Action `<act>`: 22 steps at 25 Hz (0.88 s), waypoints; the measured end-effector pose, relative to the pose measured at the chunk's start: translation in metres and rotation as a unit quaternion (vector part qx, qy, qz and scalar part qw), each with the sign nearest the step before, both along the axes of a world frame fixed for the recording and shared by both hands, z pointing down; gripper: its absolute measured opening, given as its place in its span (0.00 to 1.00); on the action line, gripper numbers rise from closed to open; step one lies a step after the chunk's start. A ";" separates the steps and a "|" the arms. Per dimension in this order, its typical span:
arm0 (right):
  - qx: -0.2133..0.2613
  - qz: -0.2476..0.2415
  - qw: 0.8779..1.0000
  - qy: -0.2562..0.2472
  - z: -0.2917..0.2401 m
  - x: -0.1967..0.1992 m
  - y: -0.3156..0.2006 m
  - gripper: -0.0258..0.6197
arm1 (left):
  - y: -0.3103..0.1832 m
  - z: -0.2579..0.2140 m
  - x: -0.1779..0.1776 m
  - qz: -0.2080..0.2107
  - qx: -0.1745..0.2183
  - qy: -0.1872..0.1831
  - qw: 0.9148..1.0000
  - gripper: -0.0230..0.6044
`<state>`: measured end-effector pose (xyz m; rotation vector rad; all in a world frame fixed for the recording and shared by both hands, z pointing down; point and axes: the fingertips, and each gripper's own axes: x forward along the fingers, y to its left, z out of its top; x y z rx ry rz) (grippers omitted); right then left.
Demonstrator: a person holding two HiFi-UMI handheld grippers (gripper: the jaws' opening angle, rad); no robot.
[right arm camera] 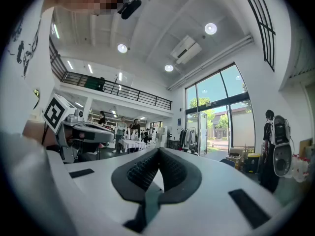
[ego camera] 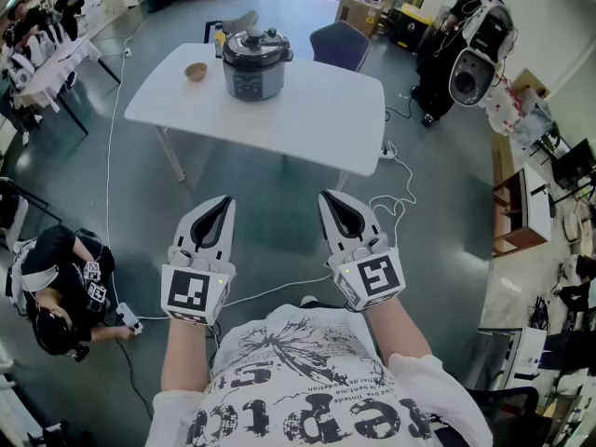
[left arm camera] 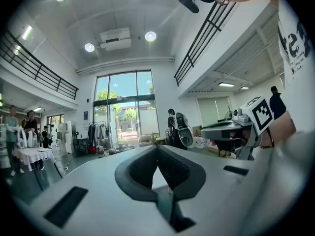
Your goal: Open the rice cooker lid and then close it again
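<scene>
Rice cooker point(ego camera: 253, 63): dark glossy shell, metallic sheen on the lid. Surface point(ego camera: 317, 110): white, smooth, matt. Shells of left hand-held gripper point(ego camera: 223, 200) and right hand-held gripper point(ego camera: 326, 196): white matt plastic. Black pads point(right arm camera: 143, 171): ribbed, dull. Floor point(ego camera: 438, 203): grey, polished, reflective.

Held level side by side, left gripper point(ego camera: 225, 205) and right gripper point(ego camera: 328, 199) have fingers closed, empty.

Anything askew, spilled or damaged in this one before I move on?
Nothing stands out. The rice cooker stands upright with its lid down on the white table, a small bowl beside it, nothing spilled. The left gripper and right gripper are empty, jaws together, short of the table.
</scene>
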<state>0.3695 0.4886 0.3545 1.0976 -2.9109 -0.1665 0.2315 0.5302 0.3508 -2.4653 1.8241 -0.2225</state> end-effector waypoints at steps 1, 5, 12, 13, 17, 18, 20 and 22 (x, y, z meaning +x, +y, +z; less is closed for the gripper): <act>0.000 0.002 1.000 0.000 0.000 0.000 0.000 0.06 | 0.000 0.000 0.000 0.001 0.001 0.001 1.000 0.06; -0.003 0.011 1.000 -0.003 0.001 0.000 -0.003 0.06 | -0.003 0.001 -0.001 0.003 -0.002 -0.001 1.000 0.06; -0.008 0.019 1.000 -0.002 0.000 -0.004 -0.003 0.06 | -0.002 -0.001 -0.006 0.006 -0.002 0.000 1.000 0.06; -0.012 0.022 1.000 -0.006 0.000 -0.005 -0.004 0.06 | -0.002 -0.001 -0.009 0.005 -0.001 0.004 1.000 0.06; -0.014 0.040 0.999 -0.025 0.000 -0.013 -0.010 0.27 | -0.001 0.003 -0.021 0.001 0.007 0.023 1.000 0.06; -0.007 0.030 0.999 -0.037 -0.002 -0.019 -0.011 0.58 | -0.001 0.006 -0.027 -0.001 0.003 0.021 1.000 0.06; 0.002 0.015 0.998 -0.056 -0.004 -0.030 -0.017 0.92 | -0.003 0.013 -0.038 -0.006 -0.014 0.010 1.000 0.06; -0.003 0.015 0.998 -0.059 -0.001 -0.036 -0.028 0.96 | -0.009 0.019 -0.047 -0.012 -0.023 0.009 1.000 0.06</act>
